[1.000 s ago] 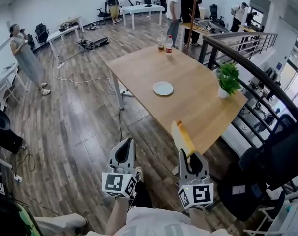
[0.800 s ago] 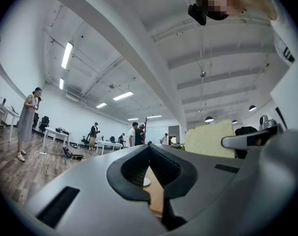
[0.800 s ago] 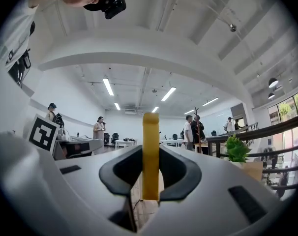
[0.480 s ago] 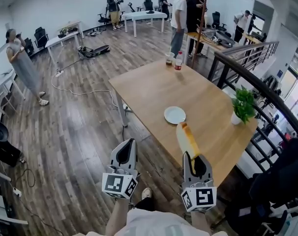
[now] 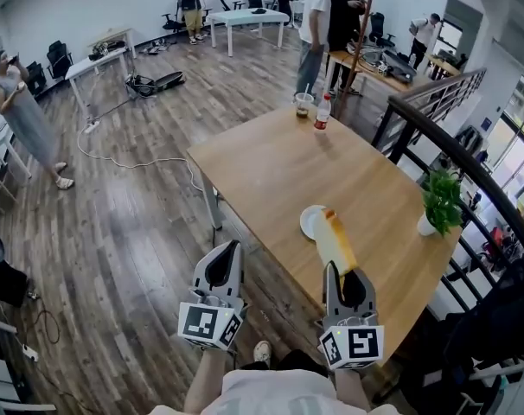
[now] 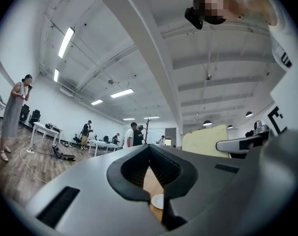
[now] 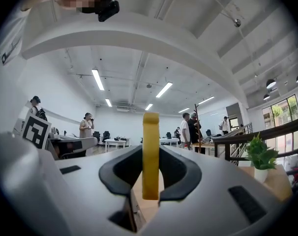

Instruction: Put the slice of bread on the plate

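Note:
A slice of bread (image 5: 335,240) stands on edge, with my right gripper (image 5: 341,272) shut on its lower part. In the right gripper view the yellow bread (image 7: 150,132) rises upright between the black pads. The white plate (image 5: 309,220) lies on the wooden table (image 5: 271,167) near its front edge, and the bread's far end half hides it in the head view. My left gripper (image 5: 225,249) hovers over the floor left of the table corner, shut and empty. The left gripper view shows the plate (image 6: 158,201) through the slit between the shut jaws.
A potted plant (image 5: 441,201) stands at the table's right end. A bottle (image 5: 322,111) and a cup (image 5: 303,105) stand at its far end. A dark railing (image 5: 444,137) runs along the right. Several people stand at the back and left, and a cable (image 5: 132,158) lies on the floor.
Both grippers have moved forward to the table, which now lies closer. The bread's tip now overlaps the plate in the head view. The grip on the bread is unchanged.

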{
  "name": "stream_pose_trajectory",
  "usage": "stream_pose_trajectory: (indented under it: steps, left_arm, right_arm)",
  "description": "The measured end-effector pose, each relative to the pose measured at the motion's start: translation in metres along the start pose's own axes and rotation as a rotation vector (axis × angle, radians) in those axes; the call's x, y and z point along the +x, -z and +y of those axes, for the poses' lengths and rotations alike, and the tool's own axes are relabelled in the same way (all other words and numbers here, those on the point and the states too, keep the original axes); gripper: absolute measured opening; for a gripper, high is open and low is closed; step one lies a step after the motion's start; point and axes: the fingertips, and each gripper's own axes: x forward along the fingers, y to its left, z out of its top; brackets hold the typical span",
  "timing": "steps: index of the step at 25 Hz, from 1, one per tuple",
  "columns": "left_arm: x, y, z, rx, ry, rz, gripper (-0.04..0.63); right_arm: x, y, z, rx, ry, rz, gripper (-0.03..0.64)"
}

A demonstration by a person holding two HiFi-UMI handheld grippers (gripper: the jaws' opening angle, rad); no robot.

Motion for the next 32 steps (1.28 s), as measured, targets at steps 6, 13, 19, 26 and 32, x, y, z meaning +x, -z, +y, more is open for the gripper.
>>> stream_pose_trajectory:
  steps: [6, 13, 19, 26, 32]
  left_arm:
    - [0.023, 0.018, 0.012, -0.011, 0.019, 0.035, 0.008]
    - [0.054, 0.028, 0.026, -0.002, 0.001, 0.06, 0.008]
    - [0.088, 0.032, 0.029, 0.016, 0.001, 0.061, 0.008]
    - [0.145, 0.033, 0.013, 0.046, 0.028, 0.038, 0.008]
    - [0.176, 0.051, 0.009, 0.055, 0.023, 0.091, 0.008]
  right_arm:
    - [0.028, 0.009, -0.011, -0.004, 0.027, 0.022, 0.091]
    - [0.06, 0.021, -0.024, 0.018, 0.025, 0.056, 0.09]
    - [0.09, 0.018, -0.048, 0.039, 0.025, 0.037, 0.091]
    - [0.11, 0.012, -0.094, 0.059, 0.049, -0.013, 0.089]
    - [0.132, 0.031, -0.119, 0.074, 0.055, 0.009, 0.089]
